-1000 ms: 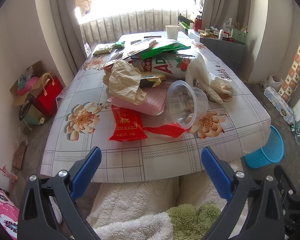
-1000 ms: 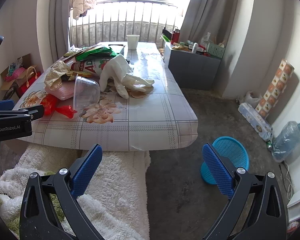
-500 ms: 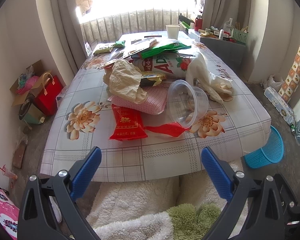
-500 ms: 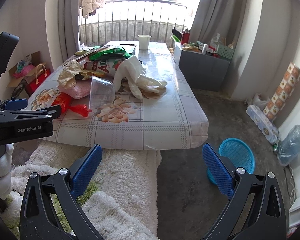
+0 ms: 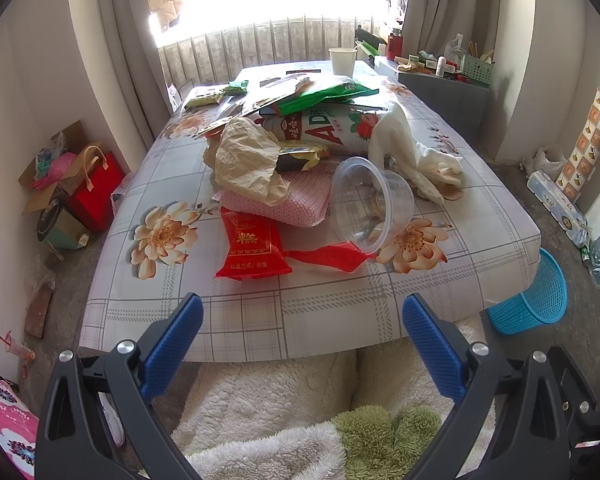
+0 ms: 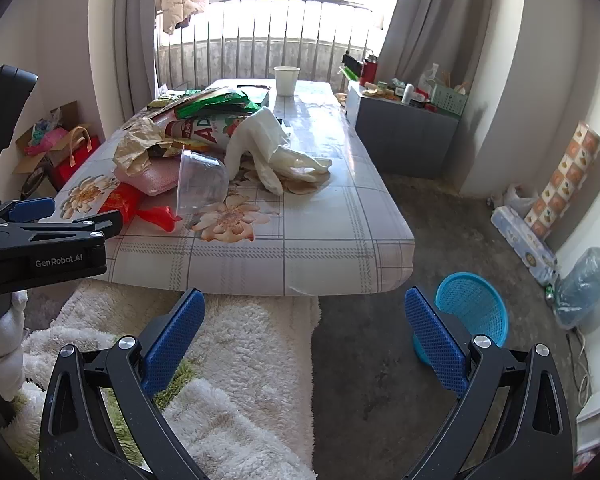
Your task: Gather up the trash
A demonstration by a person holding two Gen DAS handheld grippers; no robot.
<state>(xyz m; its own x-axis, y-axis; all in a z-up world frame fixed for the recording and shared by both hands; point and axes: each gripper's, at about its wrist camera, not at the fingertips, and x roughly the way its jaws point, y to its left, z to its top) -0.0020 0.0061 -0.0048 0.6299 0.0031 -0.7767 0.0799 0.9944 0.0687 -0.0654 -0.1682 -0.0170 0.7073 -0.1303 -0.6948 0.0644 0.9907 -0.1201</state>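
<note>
We hold the left gripper [image 5: 300, 336] and right gripper [image 6: 304, 328] empty, jaws wide apart, short of the floral-clothed table [image 5: 480, 216] — trash is heaped there, and the blue plastic mesh basket [image 6: 474, 312] waits on the floor beside it. Since a second ago the right view has drawn back and swung left; the left barely changed.

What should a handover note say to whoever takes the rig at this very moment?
Left tongs: open, empty, short of the table edge.
Right tongs: open, empty, over the floor by the rug.
Trash all on the table: red packet, clear tub on its side, pink pack, brown paper, white gloves, paper cup.
Blue basket on the floor, looks empty.
Done: nothing collected. Left: everything.
</note>
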